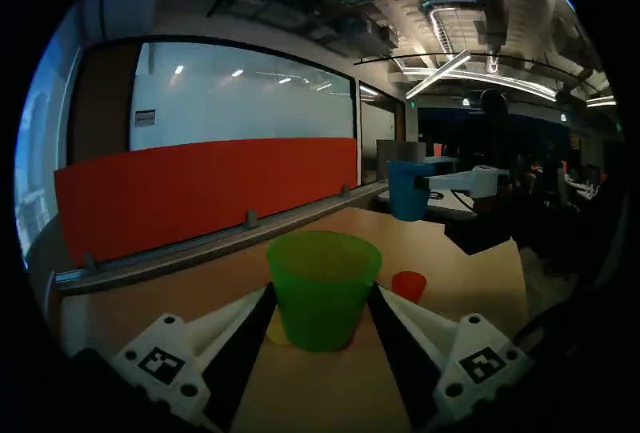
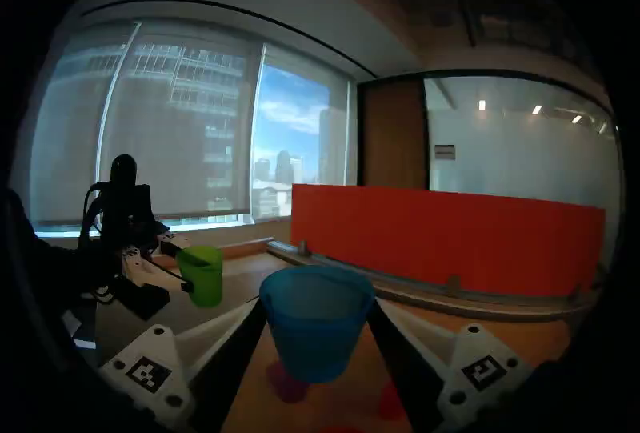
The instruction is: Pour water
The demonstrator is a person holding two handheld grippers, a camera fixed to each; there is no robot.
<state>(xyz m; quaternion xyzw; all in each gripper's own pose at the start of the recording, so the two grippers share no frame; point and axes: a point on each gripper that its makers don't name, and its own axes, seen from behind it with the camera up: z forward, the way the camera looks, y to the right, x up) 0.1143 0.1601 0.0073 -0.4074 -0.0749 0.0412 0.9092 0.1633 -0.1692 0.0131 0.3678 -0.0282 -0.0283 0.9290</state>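
In the left gripper view my left gripper [image 1: 322, 305] is shut on an upright green cup [image 1: 323, 286], held above a wooden table [image 1: 472, 273]. Farther off, the right gripper [image 1: 428, 185] grips a blue cup [image 1: 407, 190], also upright. In the right gripper view my right gripper [image 2: 318, 329] is shut on that blue cup [image 2: 317, 321], with the green cup [image 2: 202, 274] and the left gripper [image 2: 172, 273] at the left, a person's hand behind it. I cannot see into either cup.
A small red cup [image 1: 409, 284] stands on the table right of the green cup, and something yellow [image 1: 278, 330] peeks out below it. Pink and red objects [image 2: 286, 383] lie under the blue cup. An orange-red partition [image 1: 200, 185] and a metal rail [image 1: 232, 233] border the table.
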